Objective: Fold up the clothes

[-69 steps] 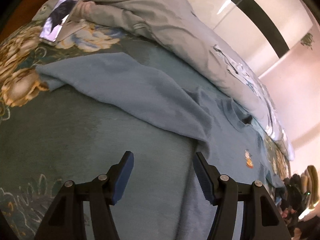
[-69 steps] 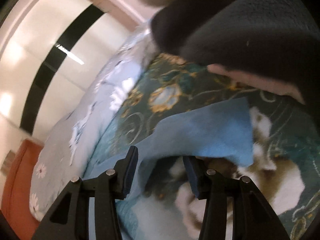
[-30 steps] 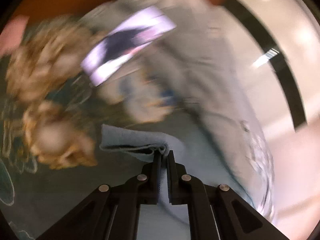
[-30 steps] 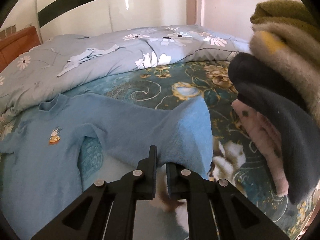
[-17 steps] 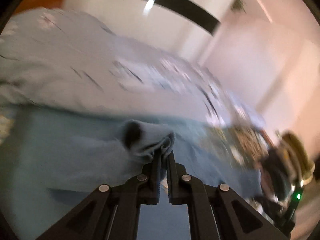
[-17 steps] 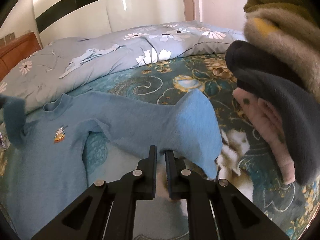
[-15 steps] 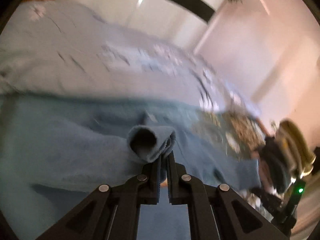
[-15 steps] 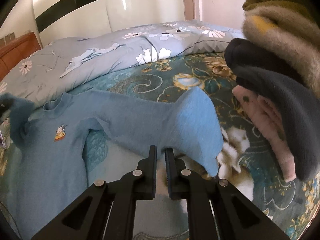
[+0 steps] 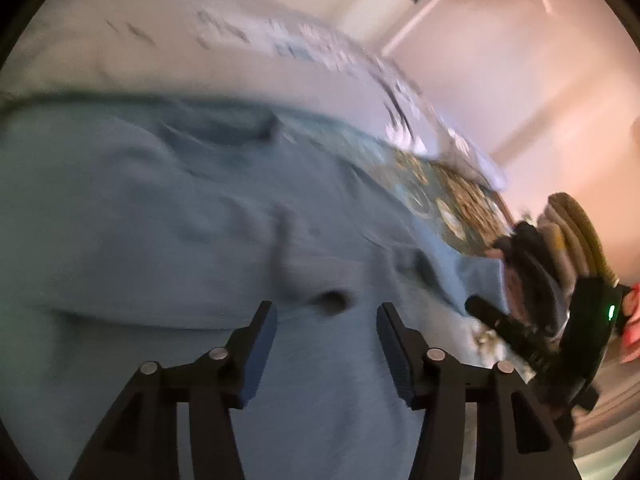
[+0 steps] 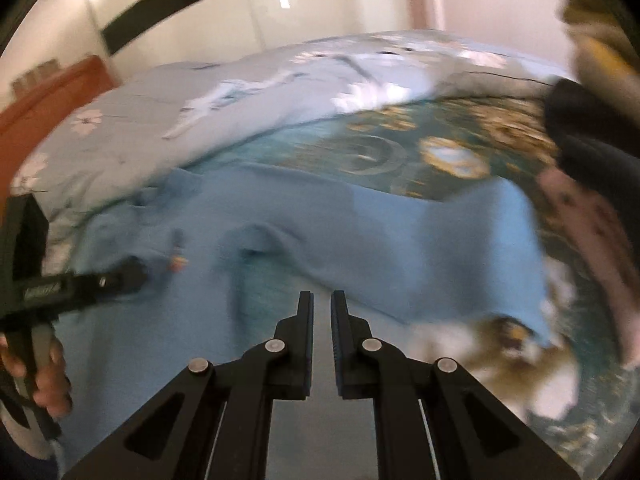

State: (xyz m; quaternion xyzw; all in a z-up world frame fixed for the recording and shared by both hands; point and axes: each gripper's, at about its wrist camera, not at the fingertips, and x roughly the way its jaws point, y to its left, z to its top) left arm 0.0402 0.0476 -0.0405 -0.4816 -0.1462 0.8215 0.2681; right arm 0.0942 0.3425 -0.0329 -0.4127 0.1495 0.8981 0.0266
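Observation:
A light blue sweater (image 9: 168,216) lies spread on the bed, blurred by motion. My left gripper (image 9: 324,320) is open just above it; the left sleeve cuff (image 9: 334,300) lies folded across the chest right before the jaws. In the right wrist view the sweater (image 10: 280,216) has a small orange emblem (image 10: 178,262), and its right sleeve (image 10: 460,248) stretches out to the right. My right gripper (image 10: 321,300) has its jaws nearly together with a narrow gap; I see no cloth between them. The left gripper shows at the left of that view (image 10: 120,276).
A teal floral bedspread (image 10: 400,152) covers the bed. A grey-blue flowered duvet (image 10: 240,92) is bunched at the back. A stack of folded clothes (image 10: 592,160) stands at the right, also in the left wrist view (image 9: 560,232). An orange headboard (image 10: 52,96) is far left.
My left gripper carried the left sleeve cuff across onto the sweater's chest, opened and let it go. My right gripper stayed nearly closed by the right sleeve and moved forward.

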